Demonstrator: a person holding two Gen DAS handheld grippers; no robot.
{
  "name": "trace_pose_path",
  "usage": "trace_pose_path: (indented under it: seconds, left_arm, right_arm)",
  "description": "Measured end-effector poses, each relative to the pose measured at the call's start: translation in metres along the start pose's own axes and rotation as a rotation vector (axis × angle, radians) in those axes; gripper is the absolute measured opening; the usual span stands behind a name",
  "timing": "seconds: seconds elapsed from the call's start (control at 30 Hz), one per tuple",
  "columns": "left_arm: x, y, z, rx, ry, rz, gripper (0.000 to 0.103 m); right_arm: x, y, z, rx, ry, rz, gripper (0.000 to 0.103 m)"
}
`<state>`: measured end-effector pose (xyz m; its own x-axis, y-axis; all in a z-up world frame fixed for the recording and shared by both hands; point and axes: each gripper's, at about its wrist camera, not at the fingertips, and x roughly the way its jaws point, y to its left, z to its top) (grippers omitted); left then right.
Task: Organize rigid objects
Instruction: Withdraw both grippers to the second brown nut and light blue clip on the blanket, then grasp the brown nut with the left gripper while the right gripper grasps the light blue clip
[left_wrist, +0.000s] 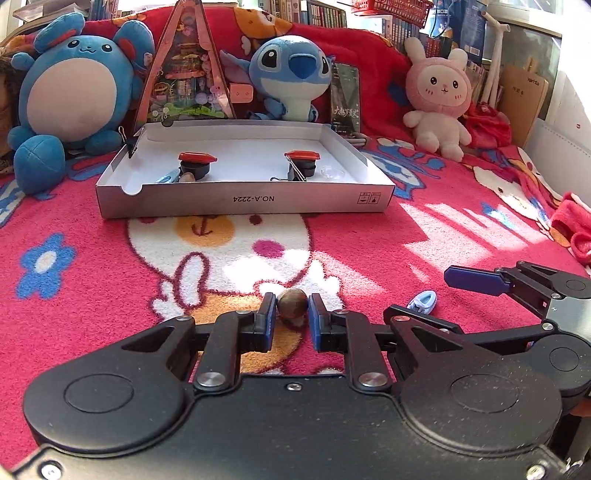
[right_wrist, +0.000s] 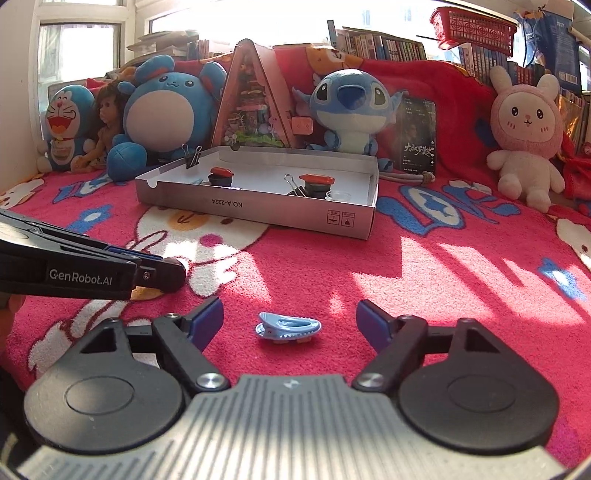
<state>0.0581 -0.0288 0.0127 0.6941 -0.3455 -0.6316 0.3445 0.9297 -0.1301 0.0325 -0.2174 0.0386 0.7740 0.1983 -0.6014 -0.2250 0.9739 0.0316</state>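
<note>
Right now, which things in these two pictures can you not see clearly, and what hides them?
- Left wrist view: the underside of the brown nut is hidden by the left gripper shut on it.
- Left wrist view: the small items behind the white box front wall are cut off by it.
- Right wrist view: the nut is hidden by the left gripper's fingers.
- Right wrist view: the blue clip lies between the right gripper pads; its underside is hidden.

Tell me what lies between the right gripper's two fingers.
A blue hair clip lies on the blanket between the open right gripper fingers, untouched; the right wrist view shows it.
</note>
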Motion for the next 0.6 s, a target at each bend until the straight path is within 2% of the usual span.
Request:
trace_pose_path:
  seconds: [0.07,0.13,0.23,0.6]
  left_arm:
    - [0.0,0.001,0.0,-0.004,0.0,0.003,0.018]
    - [0.001,0.002,0.0,-0.008,0.001,0.005,0.018]
    - [0.001,0.003,0.001,-0.011,-0.001,0.009,0.018]
    - [0.004,0.013,0.012,-0.047,-0.015,0.036,0.018]
  right_arm:
    - [0.002,-0.002,0.001,0.004,0.011,-0.003,0.075]
    - [0.004,-0.003,0.001,0.008,0.029,0.006,0.06]
    - [0.004,-0.004,0.0,0.006,0.041,0.005,0.045]
    - [0.004,-0.004,0.011,0.017,0.017,-0.005,0.044]
